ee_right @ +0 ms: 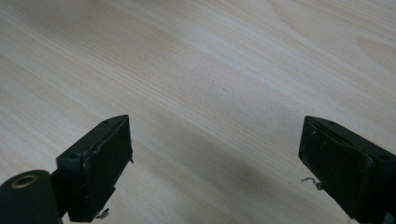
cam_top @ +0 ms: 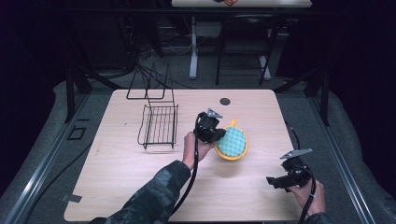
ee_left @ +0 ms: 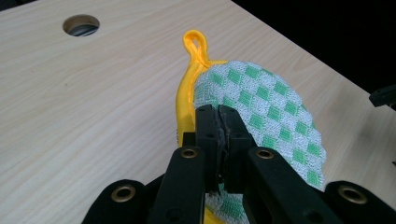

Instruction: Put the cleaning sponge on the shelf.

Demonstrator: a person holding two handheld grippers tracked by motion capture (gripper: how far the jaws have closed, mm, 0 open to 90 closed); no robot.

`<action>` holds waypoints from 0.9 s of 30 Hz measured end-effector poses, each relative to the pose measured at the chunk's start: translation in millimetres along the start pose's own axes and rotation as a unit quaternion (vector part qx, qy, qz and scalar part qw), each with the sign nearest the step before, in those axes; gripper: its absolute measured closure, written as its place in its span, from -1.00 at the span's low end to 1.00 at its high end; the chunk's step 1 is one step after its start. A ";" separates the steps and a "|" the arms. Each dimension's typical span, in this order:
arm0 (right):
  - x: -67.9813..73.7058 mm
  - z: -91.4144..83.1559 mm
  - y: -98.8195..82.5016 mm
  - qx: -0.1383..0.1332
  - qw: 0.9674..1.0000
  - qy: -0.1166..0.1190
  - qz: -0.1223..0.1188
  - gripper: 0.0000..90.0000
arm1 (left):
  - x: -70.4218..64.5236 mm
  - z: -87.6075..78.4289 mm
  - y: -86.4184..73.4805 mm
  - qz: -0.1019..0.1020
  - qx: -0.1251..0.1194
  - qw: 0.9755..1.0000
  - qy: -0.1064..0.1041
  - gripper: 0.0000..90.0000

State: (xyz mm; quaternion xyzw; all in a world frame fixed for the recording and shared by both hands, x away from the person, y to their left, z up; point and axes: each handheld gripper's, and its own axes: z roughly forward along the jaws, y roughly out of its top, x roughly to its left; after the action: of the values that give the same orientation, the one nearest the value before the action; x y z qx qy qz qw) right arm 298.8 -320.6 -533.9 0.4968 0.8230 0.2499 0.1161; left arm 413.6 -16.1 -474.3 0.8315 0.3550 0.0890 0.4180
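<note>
Item: pot holder, round, green-and-white checked face, yellow edging with a yellow loop at its far end. Location: lying on the surface, just right of the wire rack and apart from it.

Item: wire rack, black, low basket part with upright prongs behind. Nothing lies in it.

Item: left gripper. Location: at the pot holder's left edge. In the left gripper view its jaws stand pressed together on the fabric rim, where the checked face meets the yellow edging. Clamped on the pot holder.

Item: right gripper. Location: well to the right of the pot holder and nearer the person, low over bare surface. In the right gripper view its jaws stand wide apart with nothing between them.

Item: cable hole, in the surface beyond the pot holder.

Progress, as judged: the grasp on the pot holder appears made; the pot holder remains flat on the surface, not yet lifted. If the rack is its destination, the lift, the carry leftward and the release are all outstanding. The right gripper has no evident part in the work at present.
</note>
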 end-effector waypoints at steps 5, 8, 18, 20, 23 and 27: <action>0.1 0.2 -0.1 -0.002 1.000 -0.002 -0.001 -0.80 | 5.3 -11.9 0.7 -0.002 -0.008 1.000 0.004 0.96; 0.4 -0.1 0.1 0.000 1.000 -0.001 0.000 -0.80 | 7.9 -17.4 0.7 -0.002 -0.011 1.000 0.005 0.96; -0.1 0.1 -0.1 0.001 1.000 -0.002 -0.002 -0.79 | 15.9 -34.4 -4.0 -0.005 -0.024 1.000 0.012 0.95; 0.1 0.4 -0.2 -0.001 1.000 -0.002 -0.001 -0.79 | 18.3 -38.1 -5.8 -0.006 -0.024 1.000 0.015 0.95; 0.2 0.4 -0.1 0.000 1.000 -0.002 -0.002 -0.79 | 22.8 -43.7 -8.4 -0.010 -0.027 0.999 0.018 0.95; 0.5 0.0 0.0 0.001 1.000 -0.001 0.000 -0.79 | 26.4 -50.9 -11.7 -0.012 -0.032 0.999 0.022 0.95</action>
State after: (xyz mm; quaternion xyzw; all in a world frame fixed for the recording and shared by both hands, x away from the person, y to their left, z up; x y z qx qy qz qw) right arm 298.5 -320.2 -533.8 0.4968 0.8232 0.2490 0.1166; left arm 404.2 38.3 -454.7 0.8110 0.3709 0.1140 0.4377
